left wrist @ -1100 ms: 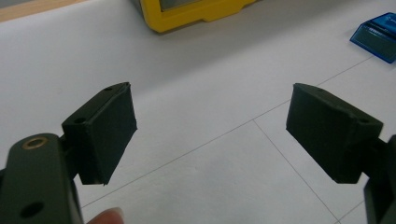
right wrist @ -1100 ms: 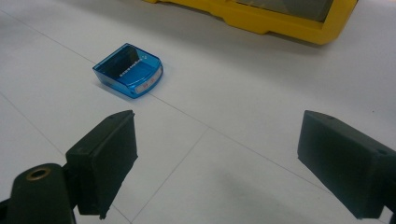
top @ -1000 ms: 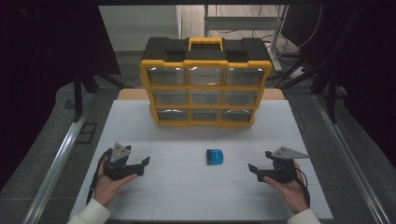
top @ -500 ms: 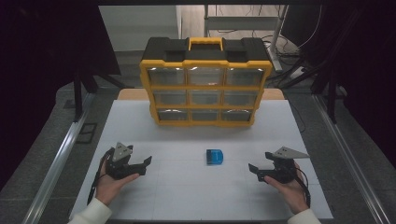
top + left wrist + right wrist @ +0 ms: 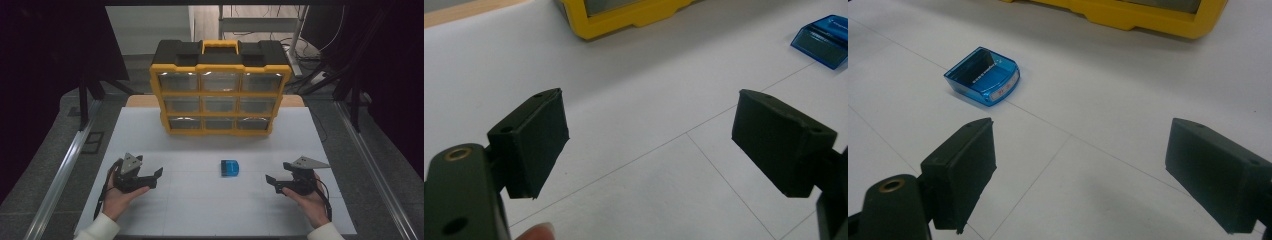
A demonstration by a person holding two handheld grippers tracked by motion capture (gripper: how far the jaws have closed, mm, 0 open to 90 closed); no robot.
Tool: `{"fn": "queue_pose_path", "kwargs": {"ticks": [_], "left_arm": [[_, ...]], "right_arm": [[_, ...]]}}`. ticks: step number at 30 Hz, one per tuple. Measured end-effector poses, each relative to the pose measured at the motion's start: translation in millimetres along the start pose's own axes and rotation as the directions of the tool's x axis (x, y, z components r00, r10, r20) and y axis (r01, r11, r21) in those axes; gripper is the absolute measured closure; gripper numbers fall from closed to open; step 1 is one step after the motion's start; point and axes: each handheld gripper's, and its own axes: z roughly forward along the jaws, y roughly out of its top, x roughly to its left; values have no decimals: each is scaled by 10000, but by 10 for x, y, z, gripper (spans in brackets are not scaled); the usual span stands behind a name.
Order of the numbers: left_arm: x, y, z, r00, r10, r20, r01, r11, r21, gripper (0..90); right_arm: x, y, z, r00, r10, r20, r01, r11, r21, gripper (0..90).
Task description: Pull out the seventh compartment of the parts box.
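- Right gripper view: the right hand-held gripper (image 5: 1075,172) has its two matte black, blocky jaws spread wide with nothing between them; each pad is a flat-faced slab with a small screw hole on top, and a brass-coloured ring sits on the body at lower left.
- Ahead of that gap, near but clear of the jaws, lies the blue box (image 5: 983,76): small, translucent glossy plastic, rounded at its front corners, open on top, with a pale label strip along its front wall.
- Left gripper view: the left hand-held gripper (image 5: 650,145) is likewise spread and empty, with the same dull black pads; a fingertip (image 5: 536,232) shows at the bottom edge. The blue box sits far off at the upper right corner, well apart from these jaws.
- High view: both grippers rest in the person's hands low over the white tabletop (image 5: 200,210), which is smooth and crossed by thin grid lines. The blue box lies between them, nearer the right one.
- High view also gives the whole organiser case (image 5: 220,87): upright, yellow frame, black top with a yellow handle, nine clear drawers in three rows. Both gripper views catch just its yellow bottom edge.
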Motion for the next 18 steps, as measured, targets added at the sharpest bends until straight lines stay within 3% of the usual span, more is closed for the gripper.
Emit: {"fn": "queue_pose_path", "kwargs": {"ticks": [10,13,15,18], "left_arm": [[-37,23,13,9997,241,-85,-241,9997,-68,152],[-70,43,28,9996,233,160,-231,9997,-96,151],[-78,63,43,9988,-23,480,29,9999,-122,151],[-99,96,59,9987,15,519,-6,9999,-168,151]], "right_arm": [[10,-5,-8,9999,127,11,-127,9999,42,133],[17,0,-11,10000,60,73,-60,10000,48,133],[22,5,-20,10000,47,57,-47,10000,12,134],[24,4,-26,9999,32,136,-32,10000,22,134]]}}
